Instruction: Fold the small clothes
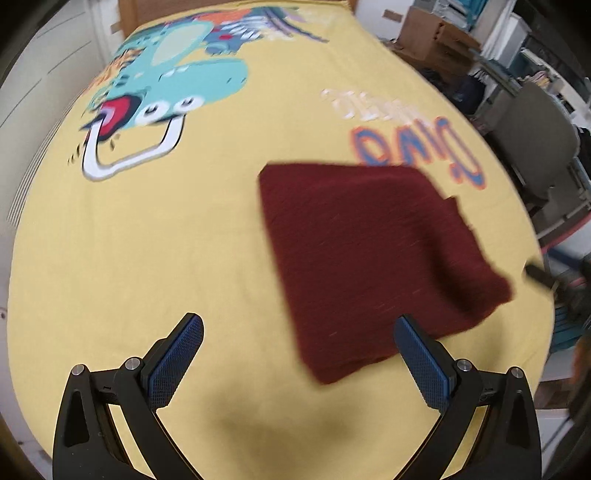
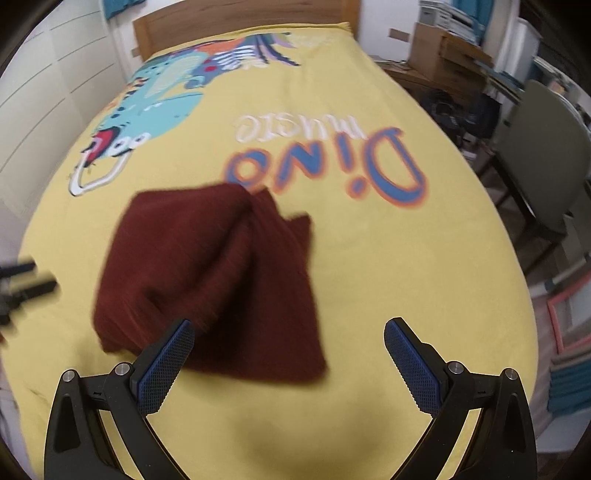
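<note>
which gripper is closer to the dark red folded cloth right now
About equal, perhaps the right. The right gripper hangs open with the dark red cloth at its left finger; the left gripper hangs open with it at its right finger.

Bed [image 2: 424, 295] with a wooden headboard [image 2: 240, 22] at its far end, covered edge to edge by a yellow bedspread [image 1: 166, 240]. The spread carries a printed cartoon dinosaur [image 1: 177, 77] in turquoise toward the headboard and, nearer the middle, the lettering "Dino music" [image 2: 332, 162] in blue with orange outline and white, seen upside down from the foot. Lying directly on the spread, just below the lettering, is one folded dark red garment [image 2: 214, 280] of ribbed knit; its layers are stacked unevenly, with a corner jutting out on the lettering side. Motion blur softens the edges.
</note>
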Available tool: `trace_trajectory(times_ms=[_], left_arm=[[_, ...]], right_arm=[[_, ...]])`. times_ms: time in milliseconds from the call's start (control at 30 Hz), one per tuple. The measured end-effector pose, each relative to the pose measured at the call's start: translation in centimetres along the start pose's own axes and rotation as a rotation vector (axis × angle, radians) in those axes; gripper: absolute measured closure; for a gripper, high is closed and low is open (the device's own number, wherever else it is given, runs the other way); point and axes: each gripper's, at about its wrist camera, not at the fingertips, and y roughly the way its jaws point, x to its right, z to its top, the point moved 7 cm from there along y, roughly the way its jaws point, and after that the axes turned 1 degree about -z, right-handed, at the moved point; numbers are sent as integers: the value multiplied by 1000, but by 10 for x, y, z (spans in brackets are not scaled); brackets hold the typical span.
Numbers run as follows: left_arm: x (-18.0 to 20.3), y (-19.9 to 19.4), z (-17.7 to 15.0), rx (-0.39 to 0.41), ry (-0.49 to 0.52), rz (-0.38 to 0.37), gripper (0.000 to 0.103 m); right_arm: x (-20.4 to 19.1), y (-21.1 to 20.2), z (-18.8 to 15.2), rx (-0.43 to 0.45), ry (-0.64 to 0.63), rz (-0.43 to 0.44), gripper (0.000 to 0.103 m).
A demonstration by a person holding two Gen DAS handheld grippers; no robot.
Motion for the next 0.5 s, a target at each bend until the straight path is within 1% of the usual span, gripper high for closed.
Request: trace_trajectory(times_ms=[67, 133, 200, 267, 300, 400, 433, 467, 500], left_arm=[[-9, 8, -10, -21, -19, -6, 1], [-16, 15, -19, -42, -37, -18, 1], [-18, 18, -24, -51, -38, -19, 1], [-22, 20, -26, -56, -39, -17, 1], [-23, 21, -27, -59, -40, -16, 1], [-26, 24, -29, -64, -45, -12, 1], [-27, 25, -30, -65, -44, -9, 1], [-27, 25, -30, -66, -43, -8, 1], [-27, 26, -30, -67, -43, -6, 1]], right_arm=[[-17, 9, 15, -34, -4, 49, 1], [-38, 27, 28, -90, -6, 124, 1], [-52, 46, 31, -148, -17, 129, 1], [-60, 65, 28, -200, -34, 108, 3], [-63, 75, 24, -230, -41, 99, 4], [-62, 99, 9, -308, -13, 115, 10], [-59, 104, 4, -330, 5, 124, 20], [-57, 107, 1, -340, 24, 151, 39], [-55, 108, -1, -344, 46, 185, 50]])
